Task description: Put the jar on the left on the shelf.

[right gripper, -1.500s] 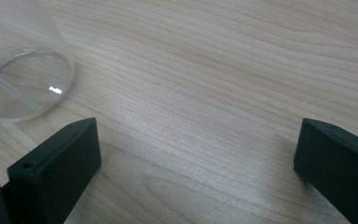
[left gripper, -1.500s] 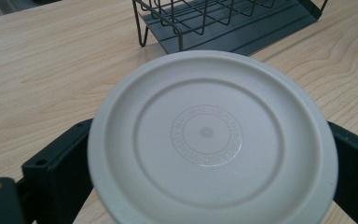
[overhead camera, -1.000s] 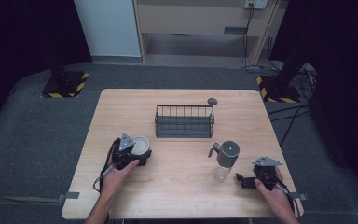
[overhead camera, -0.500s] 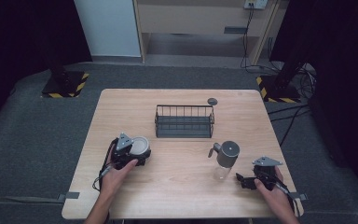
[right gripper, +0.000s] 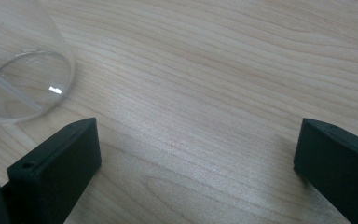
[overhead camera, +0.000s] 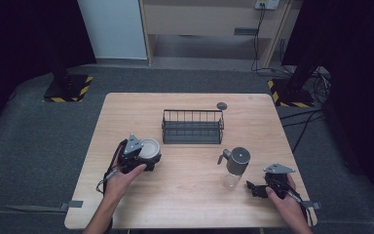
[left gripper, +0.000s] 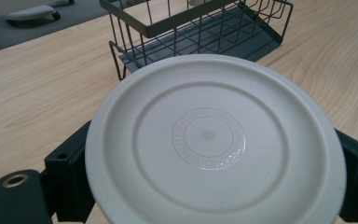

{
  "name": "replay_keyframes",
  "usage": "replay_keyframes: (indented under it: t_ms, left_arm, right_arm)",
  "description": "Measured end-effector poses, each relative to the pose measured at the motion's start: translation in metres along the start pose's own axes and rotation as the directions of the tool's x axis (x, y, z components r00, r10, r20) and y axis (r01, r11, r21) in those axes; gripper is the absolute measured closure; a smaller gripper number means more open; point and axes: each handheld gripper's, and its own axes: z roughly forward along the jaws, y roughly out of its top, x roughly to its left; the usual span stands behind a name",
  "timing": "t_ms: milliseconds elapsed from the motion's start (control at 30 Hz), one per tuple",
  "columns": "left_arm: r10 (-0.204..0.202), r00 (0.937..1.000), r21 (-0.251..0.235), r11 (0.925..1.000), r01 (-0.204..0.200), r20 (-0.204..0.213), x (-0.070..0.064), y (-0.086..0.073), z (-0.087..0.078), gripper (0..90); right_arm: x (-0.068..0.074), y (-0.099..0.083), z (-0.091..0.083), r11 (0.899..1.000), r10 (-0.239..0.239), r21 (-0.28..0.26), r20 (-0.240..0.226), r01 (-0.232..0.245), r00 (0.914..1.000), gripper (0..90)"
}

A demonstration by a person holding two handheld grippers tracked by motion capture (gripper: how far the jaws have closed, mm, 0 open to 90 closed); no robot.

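Note:
A round container with a white lid (left gripper: 214, 140) sits between the jaws of my left gripper (overhead camera: 147, 157), which is shut on its sides. On the table's left half a hand holds that gripper, and the white lid (overhead camera: 150, 147) faces up. A clear glass bottle (overhead camera: 235, 168) with a grey pump top stands upright right of centre. My right gripper (overhead camera: 254, 188) rests near the front right, just right of the bottle, with its jaws wide open. Bare wood lies between them (right gripper: 196, 158), and the bottle's glass base (right gripper: 23, 84) is off their left side.
A dark wire basket (overhead camera: 193, 126) stands empty at the table's middle, close beyond the held container (left gripper: 191, 28). A small grey disc (overhead camera: 221, 105) lies behind it near the far edge. The wooden table (overhead camera: 185, 195) ends just behind both hands.

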Motion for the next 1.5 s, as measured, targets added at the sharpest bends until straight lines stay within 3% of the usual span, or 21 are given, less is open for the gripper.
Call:
replay_keyframes:
  t_ms: [400, 1067, 1267, 1500]
  left_arm:
    - [0.028, 0.9993, 0.007, 0.9996, -0.028, 0.024, -0.005, 0.018, 0.007, 9.5]
    - [0.082, 0.9951, 0.019, 0.9963, -0.083, 0.055, -0.020, 0.079, 0.023, 9.5]
    - [0.099, 0.9927, 0.022, 0.9947, -0.101, 0.069, -0.022, 0.091, 0.029, 9.5]
    - [0.089, 0.9933, 0.022, 0.9956, -0.091, 0.074, -0.023, 0.094, 0.035, 9.5]
  right_arm:
    - [0.000, 0.000, 0.000, 1.000, 0.000, 0.000, 0.000, 0.000, 1.0000, 0.7]
    - [0.000, 0.000, 0.000, 1.000, 0.000, 0.000, 0.000, 0.000, 1.0000, 0.7]
    - [0.000, 0.000, 0.000, 1.000, 0.000, 0.000, 0.000, 0.000, 1.0000, 0.7]
    - [0.000, 0.000, 0.000, 1.000, 0.000, 0.000, 0.000, 0.000, 1.0000, 0.7]
